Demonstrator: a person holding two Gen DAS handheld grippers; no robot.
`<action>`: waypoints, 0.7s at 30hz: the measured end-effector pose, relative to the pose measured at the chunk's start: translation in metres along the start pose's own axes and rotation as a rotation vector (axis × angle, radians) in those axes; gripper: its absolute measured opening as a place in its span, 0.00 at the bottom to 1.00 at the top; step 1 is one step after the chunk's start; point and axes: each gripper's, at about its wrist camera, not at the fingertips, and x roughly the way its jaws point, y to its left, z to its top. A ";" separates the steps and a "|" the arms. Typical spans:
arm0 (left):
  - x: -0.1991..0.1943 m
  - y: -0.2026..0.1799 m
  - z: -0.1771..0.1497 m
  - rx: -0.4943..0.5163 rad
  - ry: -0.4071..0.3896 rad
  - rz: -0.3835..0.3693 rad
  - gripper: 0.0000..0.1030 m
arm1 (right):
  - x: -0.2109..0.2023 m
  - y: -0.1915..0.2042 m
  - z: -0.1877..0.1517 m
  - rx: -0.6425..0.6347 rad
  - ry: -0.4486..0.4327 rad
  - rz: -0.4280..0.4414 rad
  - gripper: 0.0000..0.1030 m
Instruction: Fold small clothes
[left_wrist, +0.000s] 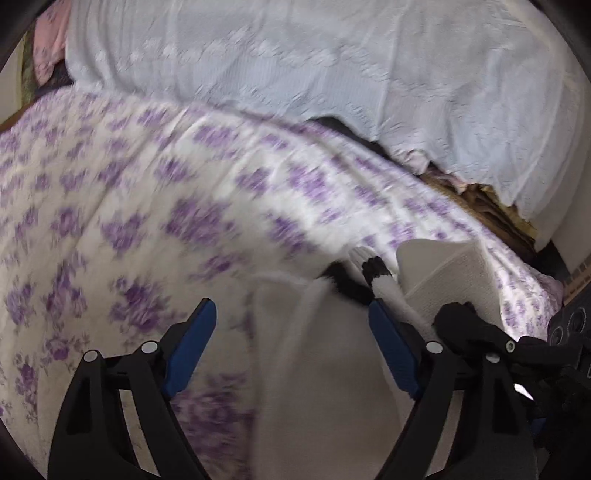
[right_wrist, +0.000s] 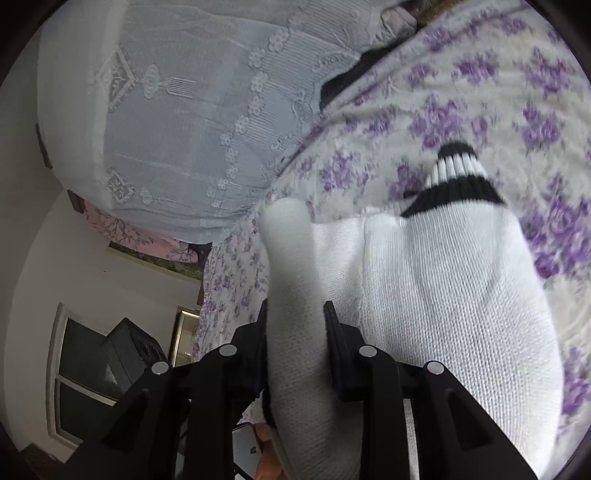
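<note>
**White sweater mid-fold on the bed**

The white knit sweater (right_wrist: 443, 280) lies on the flowered bedspread (right_wrist: 517, 122), its black-and-white striped cuff (right_wrist: 456, 173) pointing up the bed. The right gripper (right_wrist: 295, 314) has its fingers pinching a thick fold of the knit — cloth fills the gap between them. The left gripper (left_wrist: 291, 321) hangs over the same sweater (left_wrist: 332, 354) with its fingers spread and nothing pressed between them, though fabric lies below the gap.

The step in hand looks like carrying a folded edge across the body. To do it well, the pinched fold should be kept taut and laid flat, the free hand smoothing or pinning the opposite edge so the knit does not bunch.

Room is good toward the flowered middle of the bed. Tighter toward the head — the pale lace cover (left_wrist: 332, 74) rises there, with a dark gap (left_wrist: 340, 129) at its foot.
</note>
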 end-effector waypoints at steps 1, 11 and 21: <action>0.011 0.014 -0.004 -0.033 0.039 -0.020 0.79 | 0.011 -0.007 -0.005 0.016 0.010 -0.008 0.30; 0.019 0.059 0.006 -0.176 0.098 -0.249 0.86 | 0.023 0.004 -0.008 -0.018 0.060 0.065 0.52; 0.008 0.051 0.004 -0.133 0.074 -0.189 0.88 | -0.061 0.023 -0.043 -0.361 0.031 0.005 0.48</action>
